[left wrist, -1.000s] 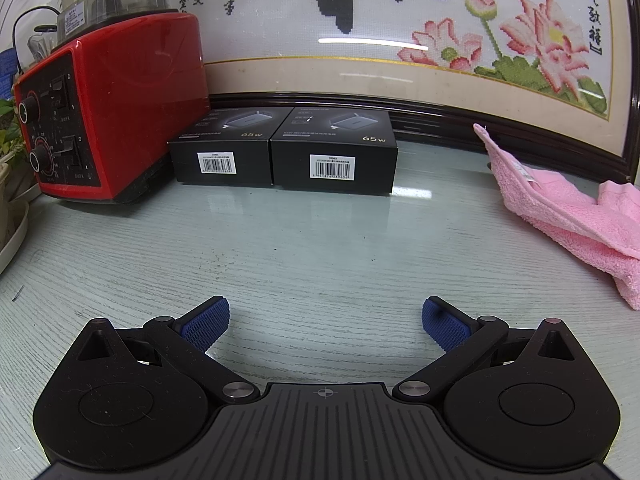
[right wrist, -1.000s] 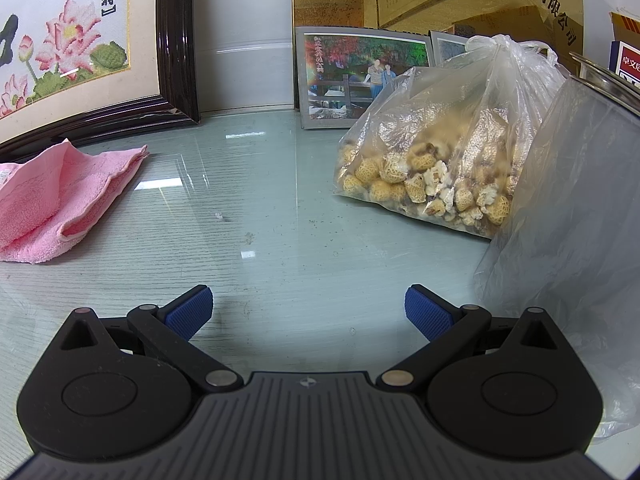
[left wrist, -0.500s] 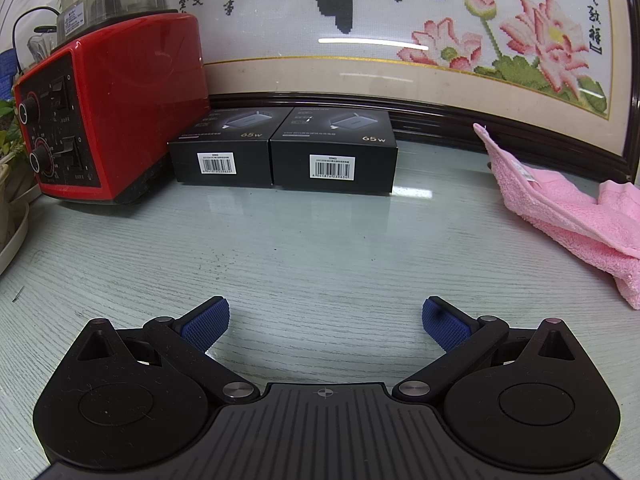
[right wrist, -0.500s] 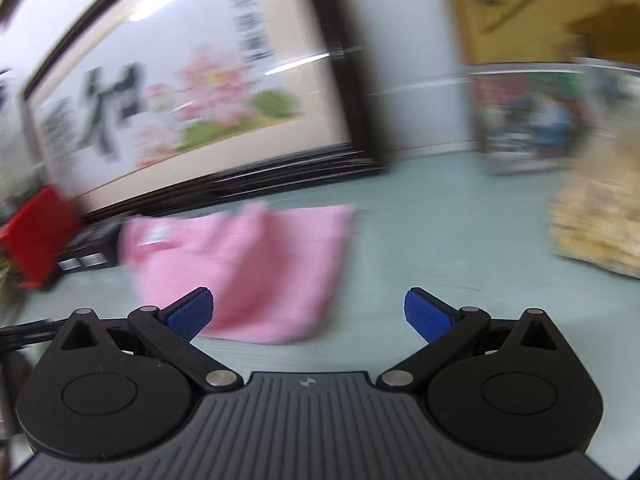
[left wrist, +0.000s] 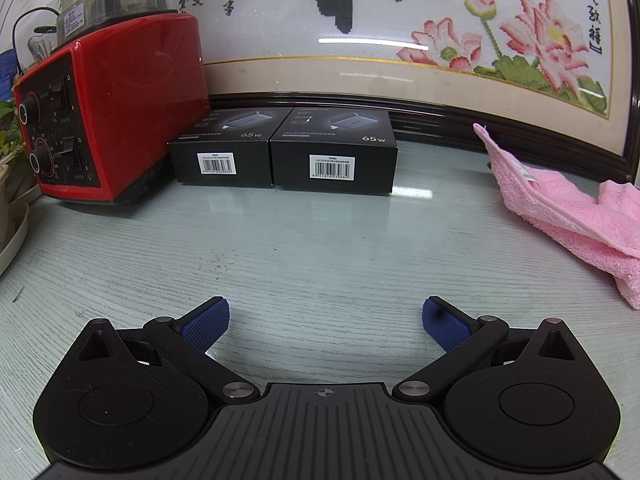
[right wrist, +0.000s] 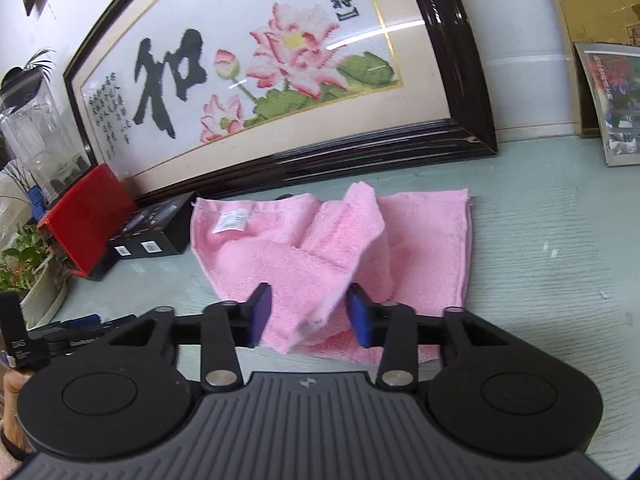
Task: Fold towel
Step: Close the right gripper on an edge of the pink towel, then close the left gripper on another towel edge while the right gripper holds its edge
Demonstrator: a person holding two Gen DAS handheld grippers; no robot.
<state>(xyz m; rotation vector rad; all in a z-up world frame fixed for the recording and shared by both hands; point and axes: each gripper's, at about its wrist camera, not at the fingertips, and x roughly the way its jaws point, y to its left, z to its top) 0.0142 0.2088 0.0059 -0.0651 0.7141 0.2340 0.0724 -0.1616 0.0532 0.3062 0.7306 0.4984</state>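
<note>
Closing, the right gripper (right wrist: 308,320) straddled the towel (right wrist: 424,248) flap without yet pinching it. Better: clamp near its six-o'clock edge. The left gripper (left wrist: 325,325) gaped, empty.

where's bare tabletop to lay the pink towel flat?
Bare tabletop lies between the open left gripper, the two black boxes and the pink towel; more right of the towel. It is crowded at the back left: red appliance, boxes, framed picture.
</note>
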